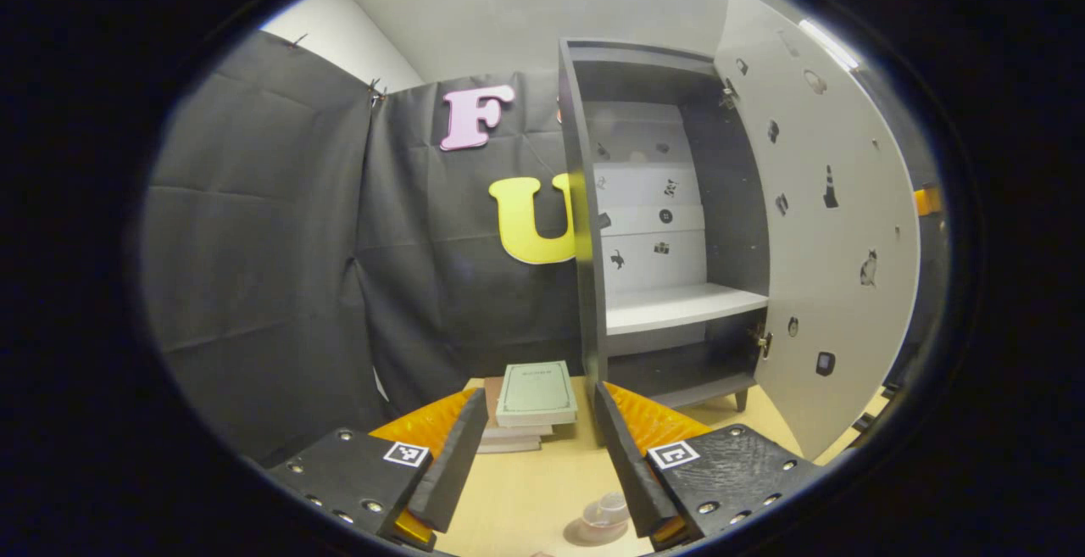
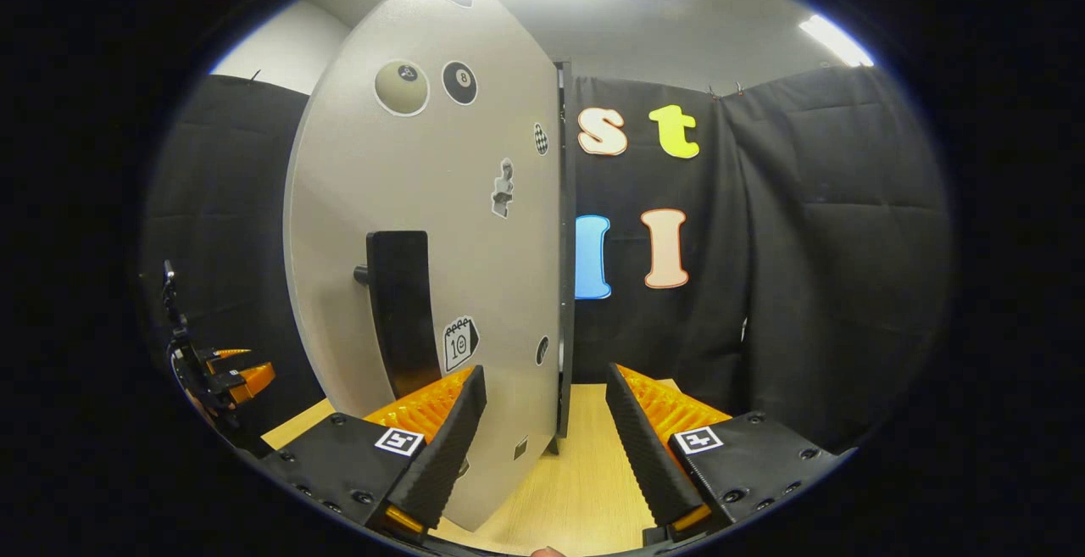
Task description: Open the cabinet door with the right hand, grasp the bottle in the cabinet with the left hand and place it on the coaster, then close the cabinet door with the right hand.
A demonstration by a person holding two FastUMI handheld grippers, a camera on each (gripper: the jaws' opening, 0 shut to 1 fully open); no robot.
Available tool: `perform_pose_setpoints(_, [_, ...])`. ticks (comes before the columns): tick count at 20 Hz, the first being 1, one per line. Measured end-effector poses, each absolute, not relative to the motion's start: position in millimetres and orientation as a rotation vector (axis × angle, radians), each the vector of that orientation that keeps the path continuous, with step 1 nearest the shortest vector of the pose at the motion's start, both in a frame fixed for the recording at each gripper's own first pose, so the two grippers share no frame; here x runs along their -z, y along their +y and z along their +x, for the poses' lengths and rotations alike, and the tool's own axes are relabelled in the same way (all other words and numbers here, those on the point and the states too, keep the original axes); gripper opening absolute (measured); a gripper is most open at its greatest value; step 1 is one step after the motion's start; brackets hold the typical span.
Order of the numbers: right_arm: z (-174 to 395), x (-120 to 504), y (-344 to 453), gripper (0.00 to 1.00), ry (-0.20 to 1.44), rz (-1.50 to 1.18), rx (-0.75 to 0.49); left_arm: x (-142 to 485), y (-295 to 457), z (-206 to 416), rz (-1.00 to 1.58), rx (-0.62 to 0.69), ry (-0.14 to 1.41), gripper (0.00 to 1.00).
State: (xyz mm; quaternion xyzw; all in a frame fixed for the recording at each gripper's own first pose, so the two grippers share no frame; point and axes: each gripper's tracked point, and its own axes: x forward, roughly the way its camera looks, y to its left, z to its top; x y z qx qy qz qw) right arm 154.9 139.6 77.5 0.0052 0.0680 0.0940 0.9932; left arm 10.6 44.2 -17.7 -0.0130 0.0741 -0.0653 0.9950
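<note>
Before the open cabinet [image 1: 653, 226], I am holding both grippers spread, gripping nothing.
The door [image 2: 424, 226] looks light and stiff; its black handle [image 2: 400, 311] is the place to push.

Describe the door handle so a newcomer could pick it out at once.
Find the tall dark grey cabinet standing on the light wooden table, then its pale grey door swung open and dotted with small stickers. On the door's outer face sits a black upright rectangular handle, far bigger than any sticker and standing off the panel.
</note>
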Motion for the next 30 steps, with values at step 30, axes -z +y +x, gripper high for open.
perform_pose_setpoints(30, [213.2,-72.2,316.5,0.89,0.082,-0.039,-0.444,58.8,172.7,-12.3,-0.064,0.049,0.211,0.76])
